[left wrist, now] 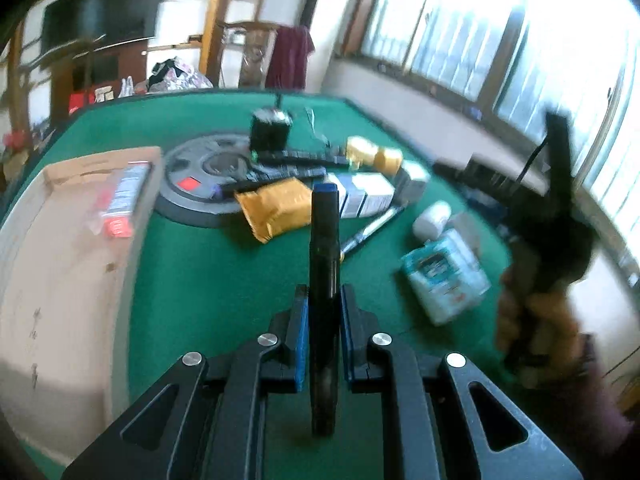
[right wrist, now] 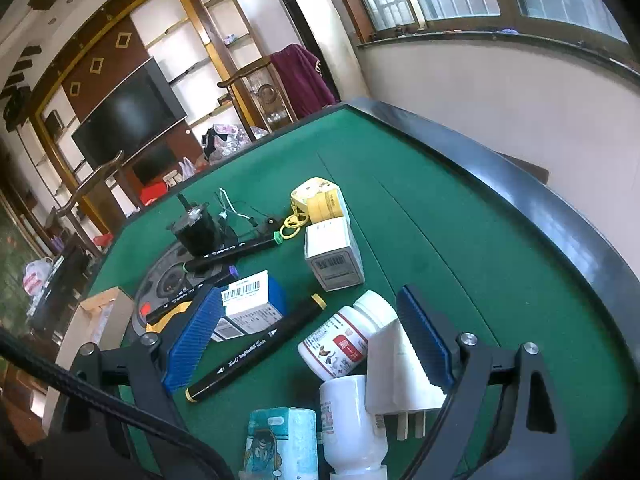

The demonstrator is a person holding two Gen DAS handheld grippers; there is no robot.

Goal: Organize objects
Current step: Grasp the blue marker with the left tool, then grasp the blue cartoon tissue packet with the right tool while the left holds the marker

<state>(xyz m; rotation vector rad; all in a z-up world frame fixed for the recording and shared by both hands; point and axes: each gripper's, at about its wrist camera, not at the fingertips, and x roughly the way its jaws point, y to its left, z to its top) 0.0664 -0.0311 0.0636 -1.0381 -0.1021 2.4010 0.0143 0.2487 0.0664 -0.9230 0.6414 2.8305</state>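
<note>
1. So, the left gripper point(left wrist: 325, 316) has its blue pads squeezed onto a black marker pen with a blue cap point(left wrist: 325, 264), held up off the green felt table point(left wrist: 208, 272) and pointing away from the camera. The pen is the thing being sorted right now, I'd guess it's headed for the box.
2. The right gripper point(right wrist: 308, 336) is spread wide with nothing in it, hovering over the clutter: a black marker with yellow ends point(right wrist: 256, 348), a white pill bottle with a red label point(right wrist: 344, 340) and a white plug adapter point(right wrist: 400, 376) sit roughly between the fingers.
3. What could go wrong: the grip sits low on the pen, so most of the barrel sticks out past the pads. A quick swing could pivot it or let it slip. The left view is motion-blurred, so things look like they're moving fast.
4. Also the pen tip could clip the yellow padded envelope point(left wrist: 276, 210) or the box wall on the way over.
5. Containers: the open cardboard box point(left wrist: 72, 248) at the left holds a flat clear packet with red and white print point(left wrist: 120, 200) at its far end. Can't tell if anything else is in there.
</note>
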